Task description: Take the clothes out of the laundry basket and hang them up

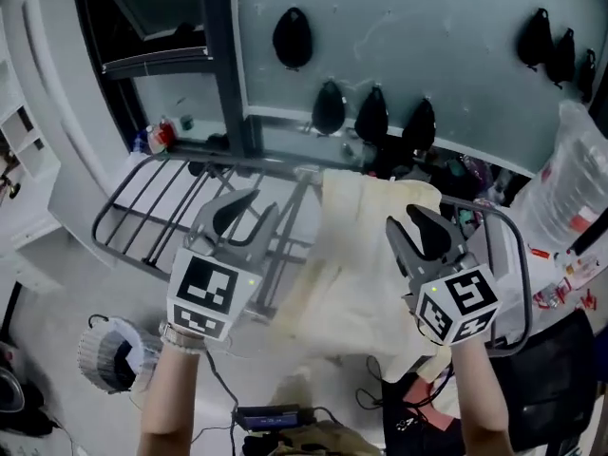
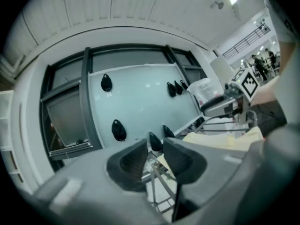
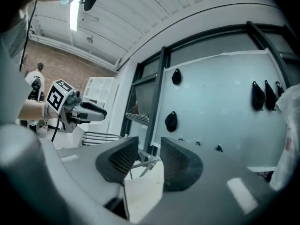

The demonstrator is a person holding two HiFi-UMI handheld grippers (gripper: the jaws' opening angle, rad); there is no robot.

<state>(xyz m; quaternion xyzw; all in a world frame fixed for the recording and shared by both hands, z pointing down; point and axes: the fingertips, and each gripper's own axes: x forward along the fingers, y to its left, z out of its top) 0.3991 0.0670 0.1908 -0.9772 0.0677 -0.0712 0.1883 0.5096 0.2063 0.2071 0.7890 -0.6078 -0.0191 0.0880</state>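
So the person is standing over the drying rack [image 1: 133, 218] with both tools held up in front of them. The pale yellow cloth [image 1: 366, 264] is lying draped over the rack's middle and right side, a bit rumpled toward the far edge. The left gripper [image 1: 239, 218] is hovering over the bare bars just beside the cloth's left edge, jaws apart and nothing between them. The right gripper [image 1: 425, 231] is hovering over the cloth's right side, jaws apart too. Its own view is showing cloth below the gap, but the pads aren't pinching it. I'm reading this as the tail end of hanging this one piece: it's sitting on the rack and neither tool is gripping it. Next, I'm guessing, they're either smoothing out the rumpled bit, which means pinching an edge and pulling it flat along the bars, or heading down for another item. There's a round white ribbed thing [image 1: 106, 354] on the floor off the rack's near left corner, but I can't tell if that's the basket. The rack's left wing is looking like the free spot for whatever's coming next.
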